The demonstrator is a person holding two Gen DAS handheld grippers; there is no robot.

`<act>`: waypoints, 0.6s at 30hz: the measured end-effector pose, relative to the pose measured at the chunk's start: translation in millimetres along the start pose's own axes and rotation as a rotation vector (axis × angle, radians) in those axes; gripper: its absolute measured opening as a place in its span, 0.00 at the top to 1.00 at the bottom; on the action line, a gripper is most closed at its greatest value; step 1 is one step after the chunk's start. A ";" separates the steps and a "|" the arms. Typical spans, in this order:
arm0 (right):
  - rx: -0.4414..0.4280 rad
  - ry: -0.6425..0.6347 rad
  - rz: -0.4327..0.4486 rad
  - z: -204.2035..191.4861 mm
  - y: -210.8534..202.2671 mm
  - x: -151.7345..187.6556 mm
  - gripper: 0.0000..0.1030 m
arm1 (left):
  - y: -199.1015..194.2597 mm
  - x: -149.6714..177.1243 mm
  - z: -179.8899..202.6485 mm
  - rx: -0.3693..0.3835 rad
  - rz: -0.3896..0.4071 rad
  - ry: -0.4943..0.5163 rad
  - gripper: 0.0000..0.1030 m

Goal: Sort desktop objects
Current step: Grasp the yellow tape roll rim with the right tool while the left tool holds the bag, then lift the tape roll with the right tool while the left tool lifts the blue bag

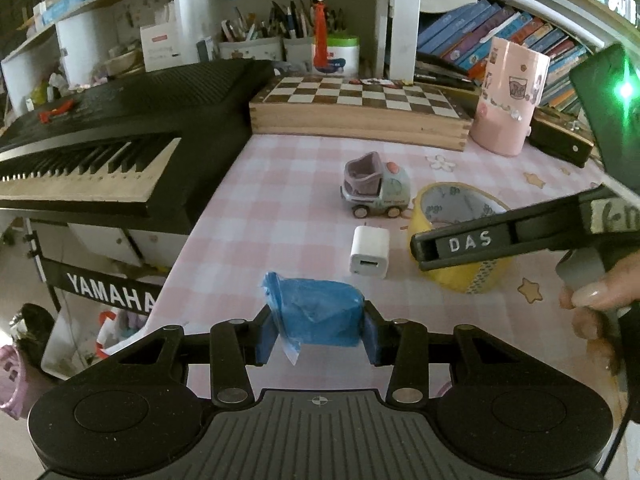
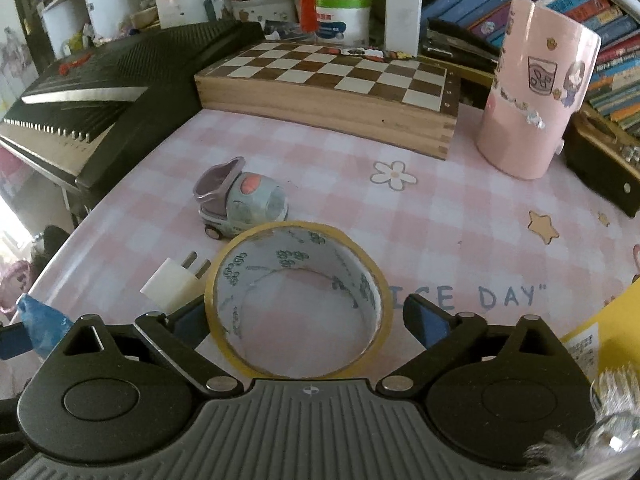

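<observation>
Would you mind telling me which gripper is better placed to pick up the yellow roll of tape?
Right. The right gripper is open with its fingers either side of the yellow roll of tape, while the left gripper is shut on a blue wrapped packet.

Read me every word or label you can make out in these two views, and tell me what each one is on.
"YAMAHA": white letters on the keyboard stand.
"DAS": label on the right gripper arm, over the tape roll.
"ICE DAY"": printed on the pink checked tablecloth; the start is hidden by the tape.
Too small or blurred to read: book spines, green-lidded tub, pink cup, print inside the tape.
</observation>
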State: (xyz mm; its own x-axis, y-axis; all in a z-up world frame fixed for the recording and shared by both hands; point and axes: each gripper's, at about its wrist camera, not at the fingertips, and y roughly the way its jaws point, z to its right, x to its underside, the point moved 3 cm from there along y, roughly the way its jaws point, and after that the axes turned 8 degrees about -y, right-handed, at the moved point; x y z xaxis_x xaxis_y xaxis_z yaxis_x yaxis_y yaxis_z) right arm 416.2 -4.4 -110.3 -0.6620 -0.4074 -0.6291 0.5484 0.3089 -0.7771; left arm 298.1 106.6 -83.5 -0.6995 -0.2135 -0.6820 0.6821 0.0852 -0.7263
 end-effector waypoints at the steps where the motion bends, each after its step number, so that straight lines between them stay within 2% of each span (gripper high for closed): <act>1: -0.002 0.001 -0.001 -0.6 0.5 0.6 0.08 | -1.2 -0.4 -0.2 0.001 0.003 0.000 0.60; 2: -0.010 -0.003 0.002 -2.2 0.0 1.0 0.17 | -2.6 -0.7 -0.2 0.003 0.006 0.002 0.60; 8: -0.002 -0.028 0.010 -7.9 -11.5 4.1 0.17 | -16.1 -4.0 0.8 0.024 0.039 0.009 0.60; 18: 0.045 0.020 0.049 -10.7 -56.6 18.7 0.18 | -44.8 -3.5 -5.8 0.067 0.092 0.025 0.60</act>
State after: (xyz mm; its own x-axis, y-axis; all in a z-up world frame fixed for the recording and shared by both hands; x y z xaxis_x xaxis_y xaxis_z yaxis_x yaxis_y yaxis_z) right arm 367.2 -20.4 -78.2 -0.6435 -0.3751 -0.6672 0.6025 0.2894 -0.7438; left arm 268.7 109.1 -49.1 -0.6375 -0.1837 -0.7482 0.7559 0.0383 -0.6535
